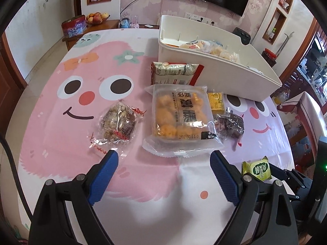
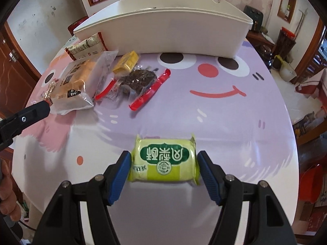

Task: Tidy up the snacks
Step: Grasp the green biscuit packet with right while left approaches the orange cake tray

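My right gripper is shut on a green snack packet and holds it above the table; the packet also shows in the left wrist view. My left gripper is open and empty, just short of a clear bag of yellow puffs. A nut cake in clear wrap lies to its left. A red-edged white packet, a small yellow packet and a dark cake lie by the white bin, which holds several snacks.
The table has a pink and purple cartoon cloth. The white bin's long wall stands at the far side in the right wrist view. A sideboard with a fruit bowl is beyond the table.
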The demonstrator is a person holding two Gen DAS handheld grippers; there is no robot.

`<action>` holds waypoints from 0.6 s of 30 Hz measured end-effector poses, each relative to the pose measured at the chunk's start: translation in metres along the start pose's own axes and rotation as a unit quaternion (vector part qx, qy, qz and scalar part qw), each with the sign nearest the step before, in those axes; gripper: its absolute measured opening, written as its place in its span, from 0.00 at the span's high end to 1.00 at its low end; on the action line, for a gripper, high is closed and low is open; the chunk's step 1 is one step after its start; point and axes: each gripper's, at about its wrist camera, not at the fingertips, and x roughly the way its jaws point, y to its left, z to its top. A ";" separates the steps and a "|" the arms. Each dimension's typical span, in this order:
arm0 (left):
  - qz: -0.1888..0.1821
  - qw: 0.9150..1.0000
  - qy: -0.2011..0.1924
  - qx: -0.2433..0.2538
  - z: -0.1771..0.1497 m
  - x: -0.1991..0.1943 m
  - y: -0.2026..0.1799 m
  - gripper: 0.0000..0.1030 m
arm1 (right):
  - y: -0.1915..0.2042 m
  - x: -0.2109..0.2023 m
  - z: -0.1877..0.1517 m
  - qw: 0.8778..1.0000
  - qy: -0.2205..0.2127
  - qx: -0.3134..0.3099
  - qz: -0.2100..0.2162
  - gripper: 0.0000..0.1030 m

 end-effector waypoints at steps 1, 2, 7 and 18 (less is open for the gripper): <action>-0.001 1.000 0.002 0.000 0.000 0.002 -0.001 0.12 | 0.001 0.000 0.000 1.000 -0.003 -0.004 -0.005 0.35; -0.002 1.000 0.005 -0.001 0.001 0.004 -0.001 0.12 | 0.003 0.000 0.000 1.000 -0.006 -0.008 -0.010 0.35; -0.010 1.000 0.014 -0.007 0.011 0.015 -0.005 0.12 | 0.009 0.001 -0.002 0.999 -0.019 -0.024 -0.029 0.38; -0.015 0.998 0.052 -0.016 0.039 0.053 -0.022 0.12 | 0.004 0.002 0.002 0.999 -0.031 -0.025 -0.024 0.43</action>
